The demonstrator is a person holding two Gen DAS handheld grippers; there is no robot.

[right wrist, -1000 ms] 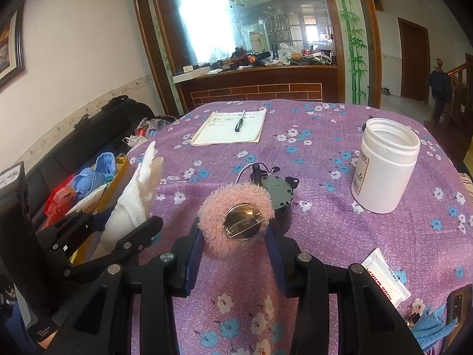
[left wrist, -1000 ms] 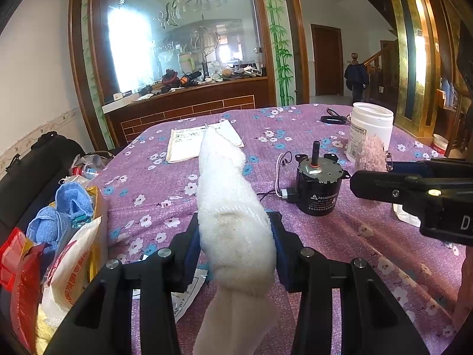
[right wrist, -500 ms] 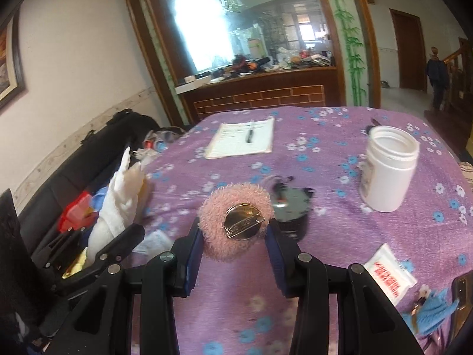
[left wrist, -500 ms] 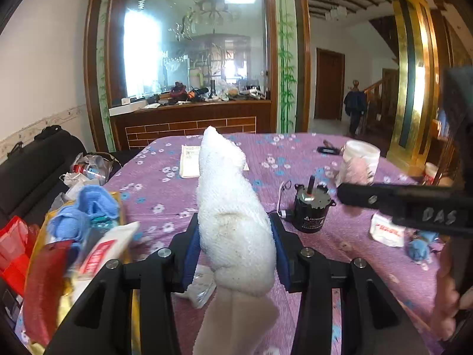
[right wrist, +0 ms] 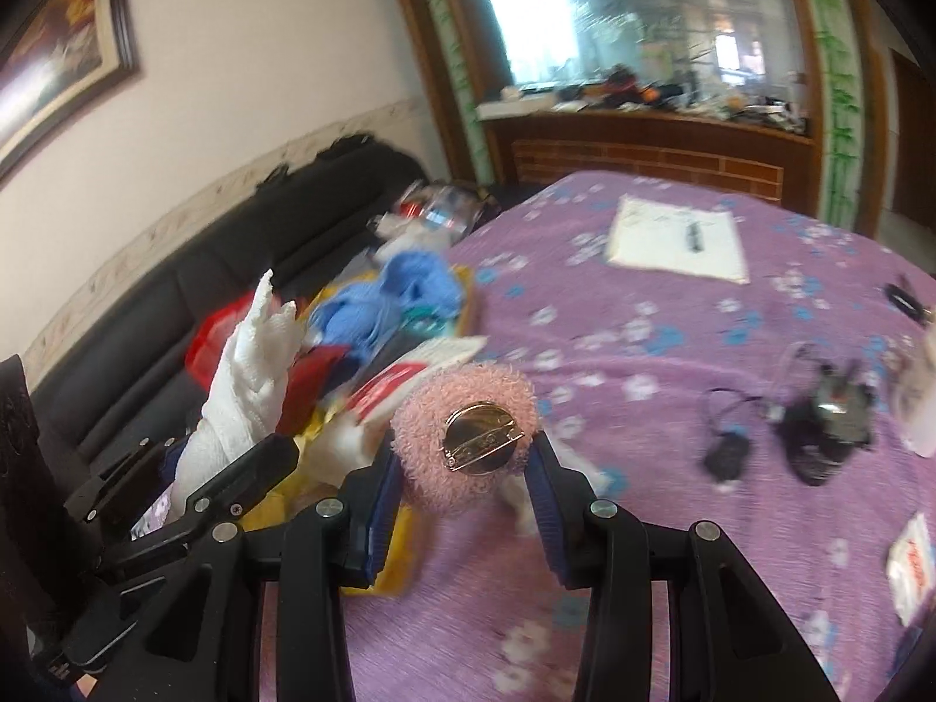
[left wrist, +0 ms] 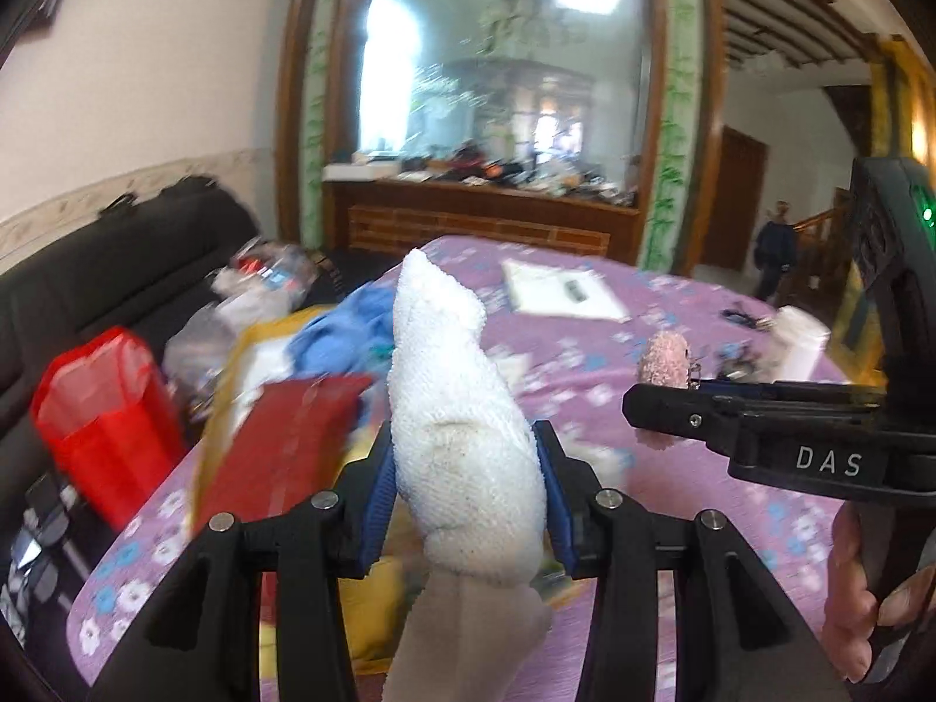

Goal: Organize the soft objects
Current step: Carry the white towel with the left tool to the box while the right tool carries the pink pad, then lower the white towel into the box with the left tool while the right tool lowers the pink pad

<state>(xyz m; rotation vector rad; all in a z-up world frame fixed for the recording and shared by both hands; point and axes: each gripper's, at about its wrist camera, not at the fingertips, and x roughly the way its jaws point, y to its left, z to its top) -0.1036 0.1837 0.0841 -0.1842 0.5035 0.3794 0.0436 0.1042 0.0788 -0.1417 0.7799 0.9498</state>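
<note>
Both soft things are in hand and neither is put away yet, so I would say the job is about midway. The left hand-held gripper (left wrist: 465, 485) is clamped on a rolled white cloth (left wrist: 456, 409) that stands up between its blue pads. The right hand-held gripper (right wrist: 465, 479) has closed narrowly on a pink fluffy pad (right wrist: 465, 439) with a round metal clasp at its middle.

Both are raised above the near left edge of the desk (right wrist: 673, 386), close to a yellow bag (right wrist: 392, 532) at that edge. Blue cloth (right wrist: 386, 298) already lies heaped in it, so it looks like the collecting place, though that is my guess. What seems left is to carry both pieces over it and let go.

Much is smeared by blur. The red packets (left wrist: 281, 444) and clear wrappers (left wrist: 263, 278) around the bag cannot be read, and the bag's opening is mostly hidden behind the cloth and the gripper arms. At the far right a small motor (right wrist: 830, 421) and a white jar are cut off by the picture edge.
</note>
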